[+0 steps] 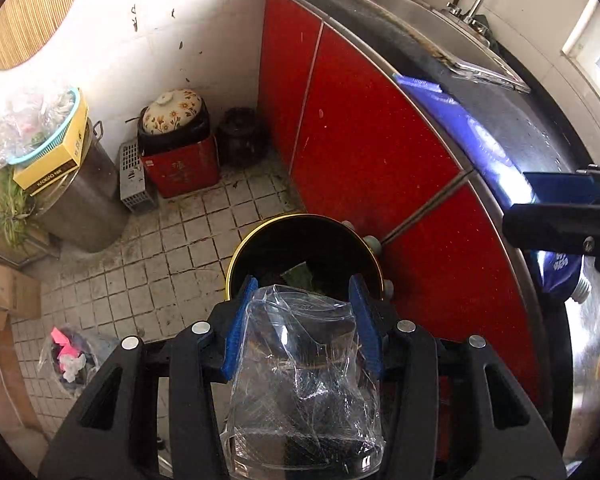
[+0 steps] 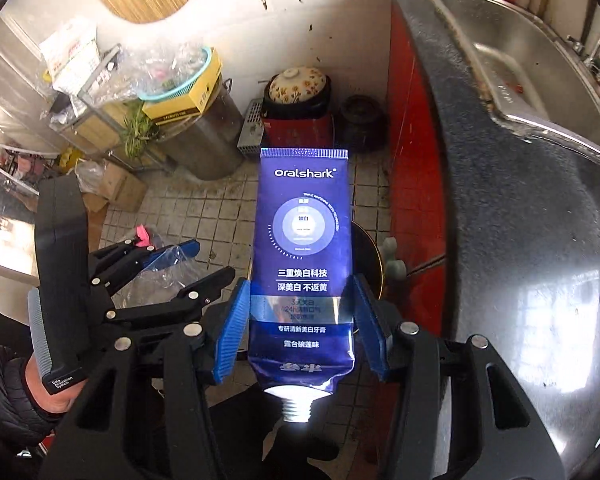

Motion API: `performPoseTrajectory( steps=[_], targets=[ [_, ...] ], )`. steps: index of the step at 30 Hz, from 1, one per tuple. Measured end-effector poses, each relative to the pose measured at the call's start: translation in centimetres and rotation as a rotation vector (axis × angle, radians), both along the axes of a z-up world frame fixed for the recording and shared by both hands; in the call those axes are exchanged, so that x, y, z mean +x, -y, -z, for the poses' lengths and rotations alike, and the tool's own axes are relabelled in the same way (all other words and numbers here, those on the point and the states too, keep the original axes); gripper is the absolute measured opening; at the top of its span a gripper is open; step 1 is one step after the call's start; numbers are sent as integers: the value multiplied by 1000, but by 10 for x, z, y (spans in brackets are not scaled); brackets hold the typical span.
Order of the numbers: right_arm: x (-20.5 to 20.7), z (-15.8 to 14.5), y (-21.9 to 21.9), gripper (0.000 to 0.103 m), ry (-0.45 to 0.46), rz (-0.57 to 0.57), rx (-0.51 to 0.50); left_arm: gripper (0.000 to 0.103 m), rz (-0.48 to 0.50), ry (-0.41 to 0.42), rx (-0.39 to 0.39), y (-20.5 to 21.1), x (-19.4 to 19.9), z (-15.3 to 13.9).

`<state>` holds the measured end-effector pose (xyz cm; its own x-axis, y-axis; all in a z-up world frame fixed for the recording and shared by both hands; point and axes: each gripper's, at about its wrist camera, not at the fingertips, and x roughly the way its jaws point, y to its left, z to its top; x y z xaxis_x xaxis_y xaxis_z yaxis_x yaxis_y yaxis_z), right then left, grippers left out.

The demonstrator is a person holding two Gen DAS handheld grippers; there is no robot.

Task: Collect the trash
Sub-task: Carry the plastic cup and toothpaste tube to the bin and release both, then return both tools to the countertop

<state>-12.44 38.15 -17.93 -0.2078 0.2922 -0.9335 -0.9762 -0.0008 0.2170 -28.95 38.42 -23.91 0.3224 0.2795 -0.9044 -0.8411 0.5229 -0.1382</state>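
My left gripper [image 1: 302,292] is shut on a crumpled clear plastic cup [image 1: 304,376] and holds it over a round black bin with a gold rim [image 1: 256,240] on the tiled floor. Some green waste lies inside the bin. My right gripper [image 2: 300,300] is shut on a blue capless toothpaste tube [image 2: 302,248], crimped end pointing away. In the right wrist view the left gripper [image 2: 180,264] with the cup [image 2: 156,276] is at the lower left, and the bin's rim [image 2: 374,256] peeks out behind the tube. In the left wrist view the tube [image 1: 556,272] shows at the right edge.
Red cabinet doors [image 1: 364,152] under a dark counter [image 2: 512,216] with a steel sink [image 2: 512,60] run along the right. A steel pot [image 1: 84,200], a flowered pot on a red box [image 1: 176,152] and a dark jar [image 1: 242,136] stand against the wall. A bag of rubbish [image 1: 70,356] lies on the floor.
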Motion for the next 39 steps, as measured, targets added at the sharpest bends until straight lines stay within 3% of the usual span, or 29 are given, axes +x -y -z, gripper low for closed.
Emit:
performPoseTrajectory(
  steps=[6,7,8,10,12,23,27,32,36,39],
  targets=[
    [-5,24,-18,52,38,-30,-31,46,4,33,-28,-16,7,20],
    [-5,27,-19,52,42,-32,-38,53,8,33,-35,-18,9,23],
    [-4,30,-22,56,44,-31,-43,71,7,27,-41,-21,10,26],
    [-2,29,-24,66,18,-26,-40,81,-6,25,-28,-22,9,26],
    [2,22,-24,74,13,-20,-17,82,-9,23,-31,-23,7,25],
    [43,-46,35,82,-9,124,84,90,73,3,14,7,11,-21],
    [69,-86,89,89,16,222,158,93,151,16,74,25,32,-62],
    [120,-127,191,90,65,452,222,93,288,57,138,52,84,-116],
    [161,-143,291,90,118,705,232,93,488,136,154,97,151,-148],
    [182,-147,364,90,164,883,232,93,692,195,151,157,210,-164]
  ],
)
